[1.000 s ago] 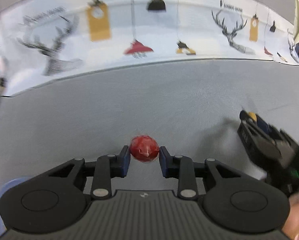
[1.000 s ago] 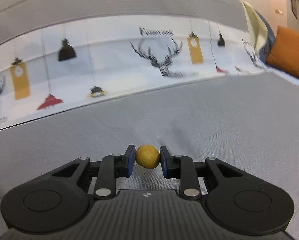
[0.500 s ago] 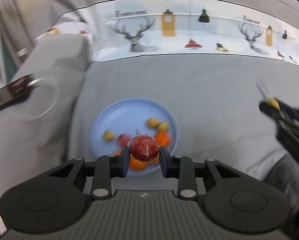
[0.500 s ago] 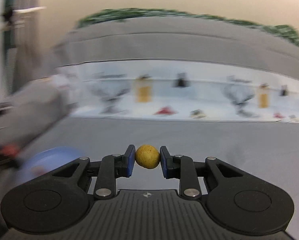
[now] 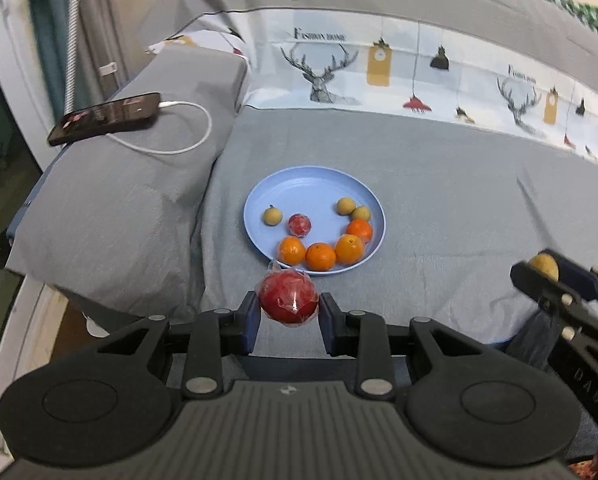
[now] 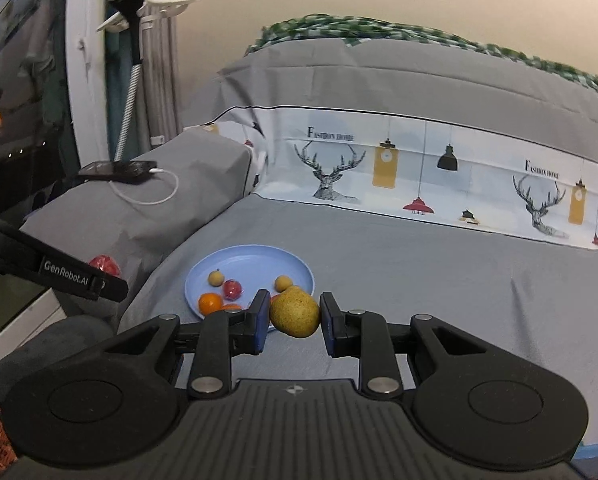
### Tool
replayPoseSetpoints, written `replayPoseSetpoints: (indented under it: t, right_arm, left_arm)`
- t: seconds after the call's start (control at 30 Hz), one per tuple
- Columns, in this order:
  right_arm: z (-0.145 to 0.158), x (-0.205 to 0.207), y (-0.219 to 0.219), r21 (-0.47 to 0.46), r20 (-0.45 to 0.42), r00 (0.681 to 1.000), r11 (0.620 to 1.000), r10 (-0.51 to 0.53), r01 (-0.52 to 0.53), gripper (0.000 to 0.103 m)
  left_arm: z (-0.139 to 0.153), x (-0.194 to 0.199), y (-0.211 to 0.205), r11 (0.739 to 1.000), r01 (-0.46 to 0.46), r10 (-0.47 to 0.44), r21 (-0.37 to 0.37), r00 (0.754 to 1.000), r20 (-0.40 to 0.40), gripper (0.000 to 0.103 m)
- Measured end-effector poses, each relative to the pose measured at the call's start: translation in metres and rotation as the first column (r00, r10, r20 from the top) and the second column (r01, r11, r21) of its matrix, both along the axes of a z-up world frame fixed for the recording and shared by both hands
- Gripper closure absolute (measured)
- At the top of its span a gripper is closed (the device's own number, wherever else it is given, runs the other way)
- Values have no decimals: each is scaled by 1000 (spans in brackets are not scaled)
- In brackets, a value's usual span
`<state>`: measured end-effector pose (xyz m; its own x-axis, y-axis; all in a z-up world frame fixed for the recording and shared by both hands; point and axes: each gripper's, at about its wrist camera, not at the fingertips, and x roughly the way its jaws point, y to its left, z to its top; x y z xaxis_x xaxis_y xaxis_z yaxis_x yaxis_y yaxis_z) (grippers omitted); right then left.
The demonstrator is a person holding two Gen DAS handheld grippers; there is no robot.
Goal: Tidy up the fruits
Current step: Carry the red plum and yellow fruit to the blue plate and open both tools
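Spreading across both views now is the grey bedspread (image 5: 439, 184), where a second ago only bare cloth and the printed deer border showed; both grippers have swung left toward the pillow (image 5: 131, 184) end. Phone (image 5: 105, 117) on its white cable (image 5: 187, 136) lies on the pillow, clear of the work. The blue plate (image 5: 299, 180) has come into frame ahead, sitting on the bedspread beside the pillow, loaded with four oranges (image 5: 320, 256), three small yellow fruits, one small red fruit. Left gripper (image 5: 289, 316) stays clamped on a wrapped red fruit (image 5: 289, 298), hovering just short of the plate's near rim. Right gripper (image 6: 295, 322) stays clamped on a yellow fruit (image 6: 295, 311), off to the plate's right. Judgement: carry phase about done; both fruits look bound for the plate, with release next.
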<state>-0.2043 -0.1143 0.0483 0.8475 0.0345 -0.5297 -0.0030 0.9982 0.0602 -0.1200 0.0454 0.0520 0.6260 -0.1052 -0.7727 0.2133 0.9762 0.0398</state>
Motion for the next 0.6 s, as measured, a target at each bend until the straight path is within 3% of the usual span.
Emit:
replayPoseSetpoints:
  t: [0.2,0.6]
  right_arm:
    - [2,1,15,-40,-2,999,999,37,-37,75]
    - [-6,19,28,-68,-53,996,995,72,-75,75]
  left_arm:
    - [6,-9,8,1000,-10,11,-14,1000,27,68]
    - [2,8,18,999,-33,33,-42,999,-2,68]
